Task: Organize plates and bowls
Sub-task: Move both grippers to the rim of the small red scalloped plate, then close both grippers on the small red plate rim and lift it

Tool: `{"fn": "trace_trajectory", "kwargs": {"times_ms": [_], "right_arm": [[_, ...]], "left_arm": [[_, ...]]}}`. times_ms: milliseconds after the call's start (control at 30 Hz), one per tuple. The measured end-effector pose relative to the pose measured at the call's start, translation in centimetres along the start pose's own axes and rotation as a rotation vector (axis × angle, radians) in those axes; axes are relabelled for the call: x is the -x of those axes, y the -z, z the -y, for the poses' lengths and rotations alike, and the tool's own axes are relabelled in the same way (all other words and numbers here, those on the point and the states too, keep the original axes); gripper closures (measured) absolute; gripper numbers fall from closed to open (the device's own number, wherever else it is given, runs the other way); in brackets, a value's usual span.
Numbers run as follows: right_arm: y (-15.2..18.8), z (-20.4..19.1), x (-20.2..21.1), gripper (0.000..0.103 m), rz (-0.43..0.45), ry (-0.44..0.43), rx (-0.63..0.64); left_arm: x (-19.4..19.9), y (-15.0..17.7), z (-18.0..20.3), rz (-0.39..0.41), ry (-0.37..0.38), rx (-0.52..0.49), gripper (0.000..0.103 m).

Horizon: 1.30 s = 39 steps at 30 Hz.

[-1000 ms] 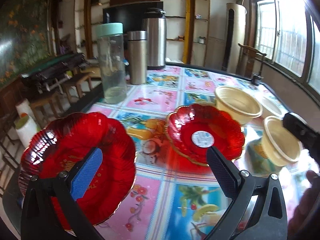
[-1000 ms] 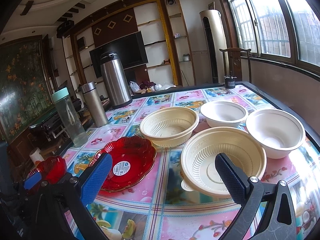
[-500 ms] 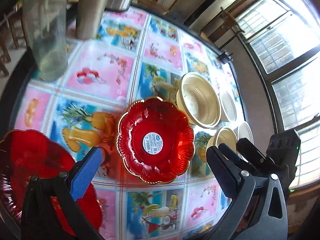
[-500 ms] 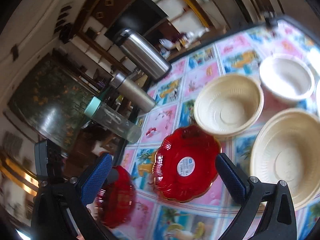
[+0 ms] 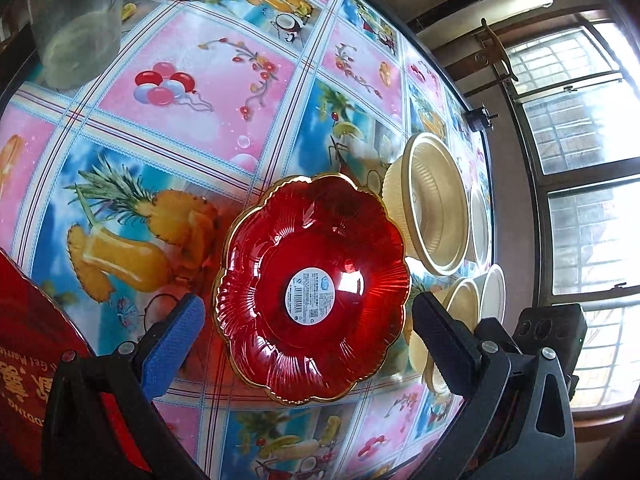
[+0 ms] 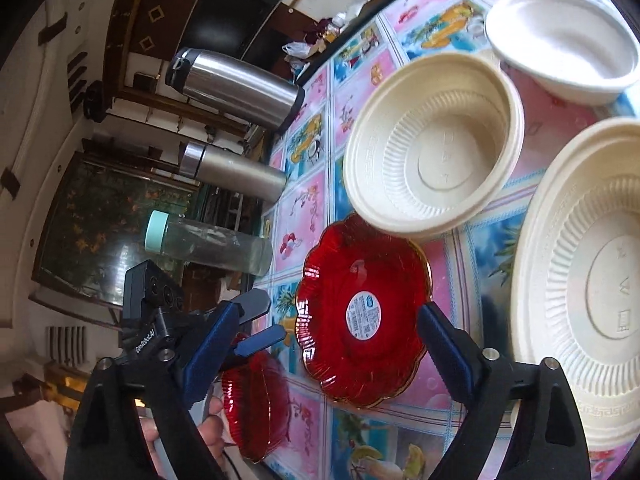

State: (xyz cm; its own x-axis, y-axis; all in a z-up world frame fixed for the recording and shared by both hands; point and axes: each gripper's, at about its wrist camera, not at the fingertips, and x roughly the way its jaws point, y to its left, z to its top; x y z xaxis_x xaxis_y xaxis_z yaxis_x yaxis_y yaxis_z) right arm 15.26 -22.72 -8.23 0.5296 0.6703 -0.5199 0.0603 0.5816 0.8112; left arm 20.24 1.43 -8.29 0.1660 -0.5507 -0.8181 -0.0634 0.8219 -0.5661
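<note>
Left wrist view: left gripper (image 5: pixel 308 320) tilted down over the table (image 5: pixel 192 92), fingers spread wide and holding nothing, the red scalloped plate (image 5: pixel 316 288) lying flat between the blue pad and the black pad but touched by neither. Second red plate (image 5: pixel 28 340) showing only as a slice at the lower left, near the table's edge; whether resting on the cloth or partly off it, impossible to tell. Beyond the scalloped plate, toward the window-side edge, cream bowl (image 5: pixel 436 208) just beside the plate's rim, with more bowls (image 5: pixel 476 304) crowded behind the black finger.

Right wrist view: right gripper (image 6: pixel 320 344) also spread wide and empty, aimed at the same red scalloped plate (image 6: pixel 364 316). Left gripper (image 6: pixel 256 324) visible at the lower left, hovering over the second red plate (image 6: pixel 256 404). Cream bowl (image 6: pixel 432 144) overlapping the scalloped plate's far rim in this view; contact unclear. Large cream bowl (image 6: pixel 584 284) on the right and white bowl (image 6: pixel 564 40) toward the far corner, all standing singly. Two steel flasks (image 6: pixel 236 84) and a clear bottle (image 6: pixel 208 244) along the far left edge.

Judged by the layout: barely begun. No stack anywhere, neither plate on the other, no bowl nested. Left to do: probably one red plate onto the other, then bowls nested together.
</note>
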Motion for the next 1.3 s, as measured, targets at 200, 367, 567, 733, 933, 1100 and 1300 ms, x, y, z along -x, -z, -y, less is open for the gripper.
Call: {"fn": "trace_trajectory", "kwargs": {"times_ms": [200,367,567,733,933,1100,1300], "right_arm": [[0.1,0.4,-0.6,0.026,-0.008,0.02,-0.022],[0.1,0.2,-0.2,0.03,0.025,0.089,0.005],[-0.2,0.5,-0.2,0.036,0.033,0.202,0.03],[-0.6,0.7,-2.0,0.046,-0.028,0.252,0.039],[-0.7,1.8,-3.2,0.065,-0.065,0.284,0.021],[-0.7,2.2,-3.4,0.078,-0.062,0.291,0.013],[-0.6,2.4,-3.2,0.089,-0.037,0.305,0.015]], "left_arm": [[0.1,0.4,-0.3,0.023,-0.045,-0.015,0.002],[0.2,0.6,0.1,0.03,-0.089,-0.043,0.003],[-0.3,0.6,0.3,-0.003,-0.14,-0.058,0.016],[-0.8,0.5,0.0,-0.015,-0.17,-0.057,0.028],[-1.5,0.6,-0.2,-0.029,-0.211,-0.061,0.06],[-1.2,0.6,-0.8,-0.013,-0.227,-0.057,0.074],[-0.2,1.6,-1.4,0.034,-0.252,-0.078,0.084]]}}
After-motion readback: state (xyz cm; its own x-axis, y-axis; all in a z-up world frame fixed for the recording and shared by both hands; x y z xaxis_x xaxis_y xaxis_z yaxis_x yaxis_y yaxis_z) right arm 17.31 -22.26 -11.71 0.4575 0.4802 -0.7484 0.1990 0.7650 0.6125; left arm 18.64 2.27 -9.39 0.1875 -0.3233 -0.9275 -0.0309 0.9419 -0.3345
